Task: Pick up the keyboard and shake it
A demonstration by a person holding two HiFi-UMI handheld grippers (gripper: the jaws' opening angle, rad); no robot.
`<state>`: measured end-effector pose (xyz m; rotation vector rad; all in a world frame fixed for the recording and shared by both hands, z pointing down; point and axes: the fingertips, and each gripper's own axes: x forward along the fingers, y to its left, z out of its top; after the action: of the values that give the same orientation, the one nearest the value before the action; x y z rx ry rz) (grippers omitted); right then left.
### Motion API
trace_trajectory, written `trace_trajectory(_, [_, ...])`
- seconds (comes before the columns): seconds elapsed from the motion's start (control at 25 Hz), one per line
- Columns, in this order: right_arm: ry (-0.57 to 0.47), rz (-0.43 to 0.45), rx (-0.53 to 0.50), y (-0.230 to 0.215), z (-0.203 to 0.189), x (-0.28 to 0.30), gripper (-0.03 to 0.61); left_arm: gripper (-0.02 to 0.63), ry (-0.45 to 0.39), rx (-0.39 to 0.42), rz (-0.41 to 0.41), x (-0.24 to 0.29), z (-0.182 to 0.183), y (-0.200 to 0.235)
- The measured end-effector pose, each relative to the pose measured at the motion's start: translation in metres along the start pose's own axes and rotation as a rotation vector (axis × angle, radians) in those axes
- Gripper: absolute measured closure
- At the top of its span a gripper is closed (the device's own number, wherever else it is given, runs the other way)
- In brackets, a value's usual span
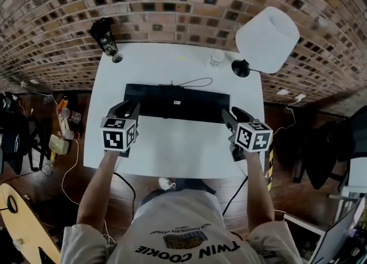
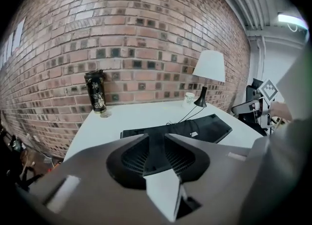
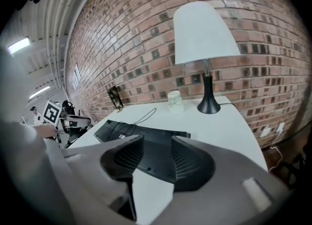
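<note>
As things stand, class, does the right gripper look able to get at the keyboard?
Likely yes: the right gripper is open at the right end of the keyboard, nothing lies between them, and the lamp stands further back.

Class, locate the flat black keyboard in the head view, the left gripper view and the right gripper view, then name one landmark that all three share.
Head view: the flat black keyboard lies across the centre of the picture.
Left gripper view: just right of centre, running toward the right edge.
Right gripper view: left of centre, below the middle.
Shared landmark: the white-shaded lamp with a black base.
</note>
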<state>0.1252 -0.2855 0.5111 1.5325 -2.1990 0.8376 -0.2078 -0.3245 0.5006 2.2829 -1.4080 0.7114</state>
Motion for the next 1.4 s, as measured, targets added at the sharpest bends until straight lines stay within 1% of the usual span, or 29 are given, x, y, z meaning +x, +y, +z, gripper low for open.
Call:
trace_trajectory(0.04, [0.014, 0.002, 0.001, -0.010, 0.001, 0.006, 0.405, 0.501, 0.019, -0.011, 0.004, 0.007, -0.001, 0.007])
trace_trajectory(0.12, [0.036, 0.010, 0.003, -0.026, 0.003, 0.018, 0.385, 0.489, 0.051, -0.028, 0.011, 0.020, -0.001, 0.020])
trace_trajectory(0.2, [0.053, 0.032, 0.020, -0.039, 0.006, 0.031, 0.383, 0.473, 0.085, -0.029, 0.011, 0.034, -0.001, 0.030])
trace_trajectory(0.32, [0.105, 0.083, 0.050, -0.051, 0.001, 0.049, 0.376, 0.444, 0.133, -0.025, -0.014, 0.050, -0.006, 0.037])
trace_trajectory(0.4, [0.142, 0.102, 0.050, -0.058, -0.003, 0.060, 0.344, 0.418, 0.162, -0.035, -0.036, 0.059, -0.012, 0.043])
trace_trajectory(0.52, [0.175, 0.127, 0.071, -0.065, -0.006, 0.075, 0.314, 0.383, 0.193, -0.048, -0.054, 0.066, -0.018, 0.054])
trace_trajectory(0.6, [0.201, 0.141, 0.093, -0.070, -0.010, 0.081, 0.313, 0.377, 0.205, -0.071, -0.069, 0.072, -0.020, 0.060])
trace_trajectory(0.68, [0.226, 0.153, 0.122, -0.074, -0.014, 0.085, 0.313, 0.355, 0.221, -0.106, -0.093, 0.080, -0.022, 0.064])
trace_trajectory(0.72, [0.234, 0.161, 0.138, -0.075, -0.014, 0.086, 0.313, 0.344, 0.233, -0.119, -0.106, 0.083, -0.024, 0.066])
trace_trajectory(0.84, [0.246, 0.183, 0.162, -0.072, -0.014, 0.087, 0.313, 0.336, 0.281, -0.149, -0.154, 0.088, -0.029, 0.072])
trace_trajectory(1.0, [0.283, 0.198, 0.142, -0.068, -0.013, 0.089, 0.313, 0.333, 0.313, -0.158, -0.202, 0.095, -0.029, 0.074])
trace_trajectory(1.12, [0.317, 0.200, 0.139, -0.068, -0.013, 0.091, 0.313, 0.300, 0.314, -0.173, -0.224, 0.104, -0.024, 0.075])
trace_trajectory(1.24, [0.345, 0.192, 0.132, -0.068, -0.014, 0.091, 0.313, 0.295, 0.332, -0.180, -0.258, 0.111, -0.021, 0.071])
trace_trajectory(1.4, [0.389, 0.176, 0.108, -0.066, -0.015, 0.093, 0.313, 0.286, 0.374, -0.241, -0.315, 0.117, -0.025, 0.066])
